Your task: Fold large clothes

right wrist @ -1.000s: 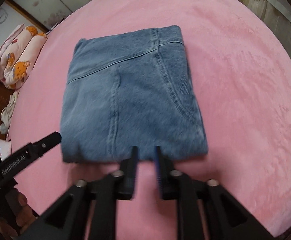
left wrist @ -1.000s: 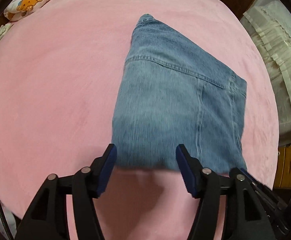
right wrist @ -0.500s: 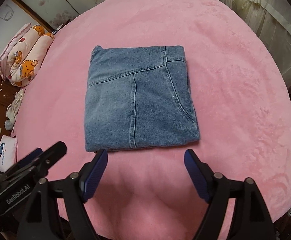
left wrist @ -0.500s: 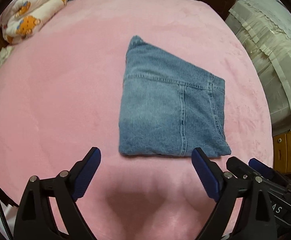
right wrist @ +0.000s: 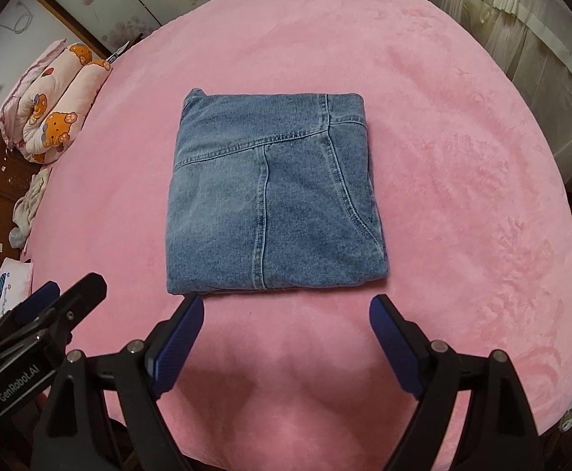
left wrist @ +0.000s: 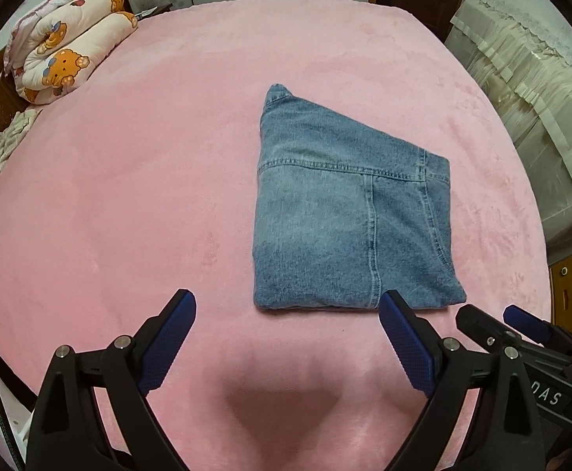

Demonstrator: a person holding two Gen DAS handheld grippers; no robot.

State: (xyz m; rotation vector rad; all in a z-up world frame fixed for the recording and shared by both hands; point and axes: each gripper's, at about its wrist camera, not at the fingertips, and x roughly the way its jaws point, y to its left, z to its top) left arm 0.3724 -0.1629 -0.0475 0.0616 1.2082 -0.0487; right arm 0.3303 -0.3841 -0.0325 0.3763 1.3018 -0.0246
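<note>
- The folded blue denim jeans (right wrist: 274, 196) lie flat on the pink plush bed cover (right wrist: 462, 180), just ahead of both grippers and touching neither.
- The right gripper (right wrist: 286, 333) sits square to the bundle's near edge; its jaws have just been opening and now stand wide and released, with nothing between them.
- The left gripper (left wrist: 287, 337) is also released and empty, its jaws spread wide; the jeans lie ahead and off toward its right finger.
- The bundle is nearly square, its seam running away from the grippers; the right gripper looks the better centred on it.
- The fold appears done.
- Far ahead to the left lies a rolled bear-print quilt (left wrist: 66, 59); cream frilled covers (left wrist: 529, 90) stand off to the right.
</note>
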